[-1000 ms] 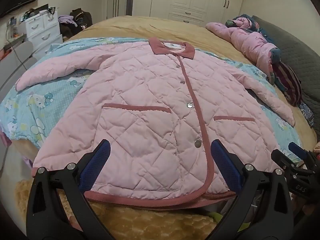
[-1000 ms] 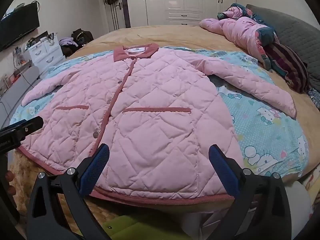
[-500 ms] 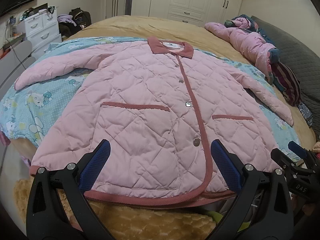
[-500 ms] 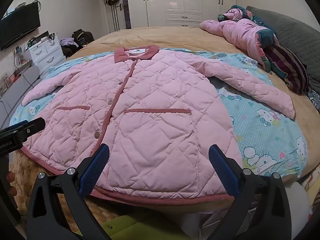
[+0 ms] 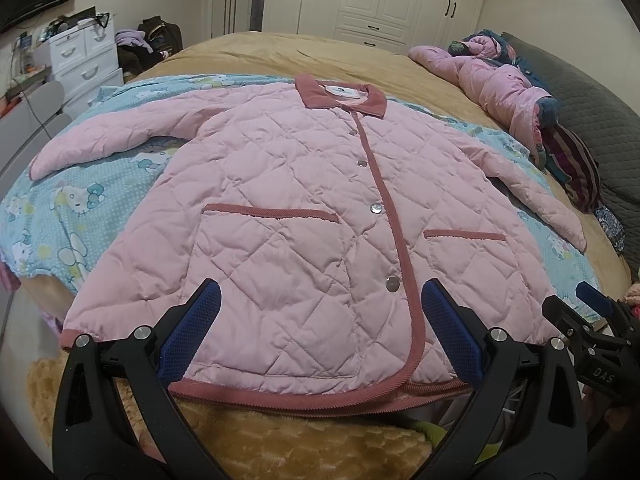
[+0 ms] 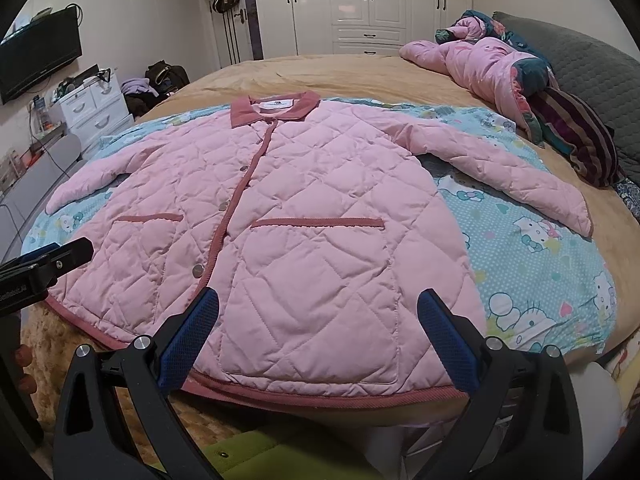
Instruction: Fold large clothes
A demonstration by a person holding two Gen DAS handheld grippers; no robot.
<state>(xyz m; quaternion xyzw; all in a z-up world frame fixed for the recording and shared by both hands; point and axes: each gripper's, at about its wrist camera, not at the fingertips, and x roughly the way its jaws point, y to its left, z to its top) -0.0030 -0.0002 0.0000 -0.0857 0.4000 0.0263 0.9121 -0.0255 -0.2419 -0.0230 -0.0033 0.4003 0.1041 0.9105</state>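
Note:
A pink quilted jacket (image 5: pixel 296 208) (image 6: pixel 320 216) with darker pink trim lies flat and buttoned on the bed, collar away from me, both sleeves spread out to the sides. My left gripper (image 5: pixel 320 312) hovers open over the hem near the bottom button, holding nothing. My right gripper (image 6: pixel 318 316) is open too, above the hem under the right pocket. The right gripper also shows at the right edge of the left wrist view (image 5: pixel 592 320), and the left gripper at the left edge of the right wrist view (image 6: pixel 48 264).
A blue cartoon-print sheet (image 6: pixel 540 264) lies under the jacket on a tan bedspread (image 5: pixel 280 52). A pile of pink and striped clothes (image 6: pixel 520 80) sits at the far right by a grey headboard (image 6: pixel 592 68). White drawers (image 5: pixel 84 60) and wardrobes (image 6: pixel 360 0) stand beyond the bed.
Both views have shifted only slightly; the jacket lies as before and both grippers stay open above the hem.

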